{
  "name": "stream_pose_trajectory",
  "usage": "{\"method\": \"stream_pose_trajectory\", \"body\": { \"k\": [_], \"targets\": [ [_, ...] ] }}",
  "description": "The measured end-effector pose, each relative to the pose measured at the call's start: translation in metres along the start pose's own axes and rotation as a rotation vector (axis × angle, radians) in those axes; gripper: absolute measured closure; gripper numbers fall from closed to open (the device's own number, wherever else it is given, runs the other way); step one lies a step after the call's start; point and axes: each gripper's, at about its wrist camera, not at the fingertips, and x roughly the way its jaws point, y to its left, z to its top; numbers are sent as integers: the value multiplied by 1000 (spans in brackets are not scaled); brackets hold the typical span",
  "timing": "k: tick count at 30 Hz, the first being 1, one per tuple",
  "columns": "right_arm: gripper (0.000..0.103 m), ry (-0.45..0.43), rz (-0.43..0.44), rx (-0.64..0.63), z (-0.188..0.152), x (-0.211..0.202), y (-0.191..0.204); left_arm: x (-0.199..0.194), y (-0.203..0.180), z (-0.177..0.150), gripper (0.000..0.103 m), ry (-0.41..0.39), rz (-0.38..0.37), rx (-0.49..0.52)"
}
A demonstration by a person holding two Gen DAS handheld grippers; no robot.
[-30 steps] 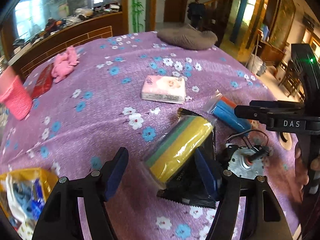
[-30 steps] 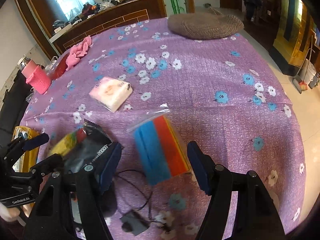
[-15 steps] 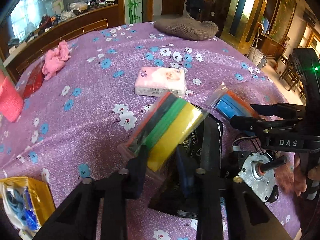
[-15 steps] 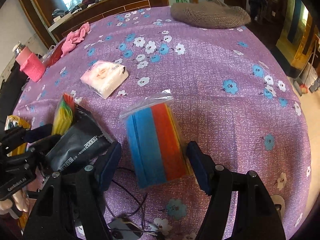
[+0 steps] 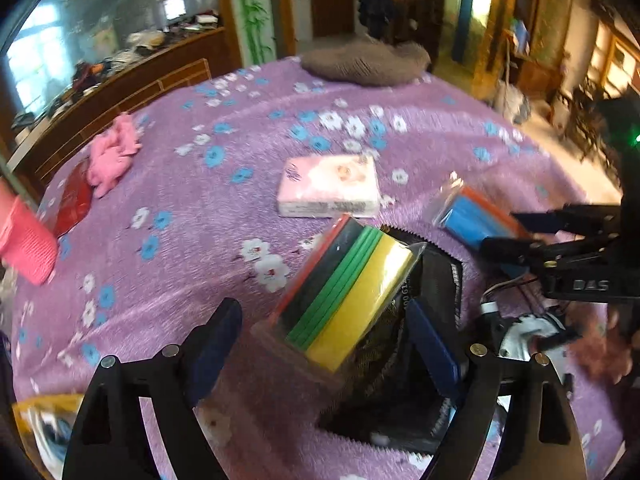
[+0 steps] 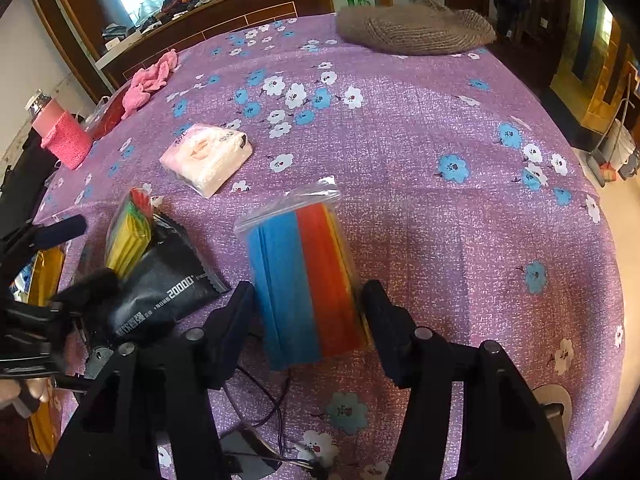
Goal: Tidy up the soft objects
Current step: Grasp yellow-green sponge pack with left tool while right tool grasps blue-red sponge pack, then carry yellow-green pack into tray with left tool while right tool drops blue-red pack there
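A clear pack of yellow, green and red cloths (image 5: 348, 284) stands tilted between my left gripper's (image 5: 320, 332) spread fingers, leaning on a black foil pouch (image 5: 420, 344); neither pad clearly touches it. It also shows in the right wrist view (image 6: 128, 236). A clear pack of blue and orange cloths (image 6: 304, 280) lies on the purple flowered tablecloth (image 6: 440, 128) between my right gripper's (image 6: 308, 312) open fingers; the right pad is close to its edge. A pink tissue pack (image 5: 328, 188) lies farther back.
A brown knitted cushion (image 6: 416, 28) sits at the far edge. A pink cloth (image 5: 112, 152), a red packet (image 5: 76, 200) and a pink-sleeved bottle (image 6: 64, 136) are at the left. A small motor with wires (image 5: 524, 332) lies by the pouch. A yellow bag (image 5: 44, 428) is near left.
The left gripper was shut on the yellow-green pack half a second ago and has now opened wide. The right gripper has moved forward around the blue-orange pack.
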Motion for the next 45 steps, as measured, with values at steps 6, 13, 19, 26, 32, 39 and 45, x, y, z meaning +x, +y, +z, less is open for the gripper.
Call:
{"method": "stream_pose_trajectory", "body": {
  "k": [6,13,19,26,32,39,45],
  "targets": [
    [48,0,5,-1,0,-1,-1,28,6,9,41,67,-67,-33],
    [56,-10,8,27,-2,-4,-4,24,14,9,58,61,-74,-79],
    [57,-46,2,34,-2,-12,-3,-16,30,-1,58,-27,-65,-164],
    [57,-154,-20,31,-1,-37,0,-85,46,-29,58,-141,-81,-239],
    [57,-193,-14,29,-1,-47,5,-140,56,-70,58,-214,-97,-307],
    [57,-263,-40,-29,-4,-60,22,-193,76,-127,58,-287,-101,-418],
    [57,-337,-50,-73,-10,-92,45,-233,104,-180,58,-333,-65,-517]
  ]
}}
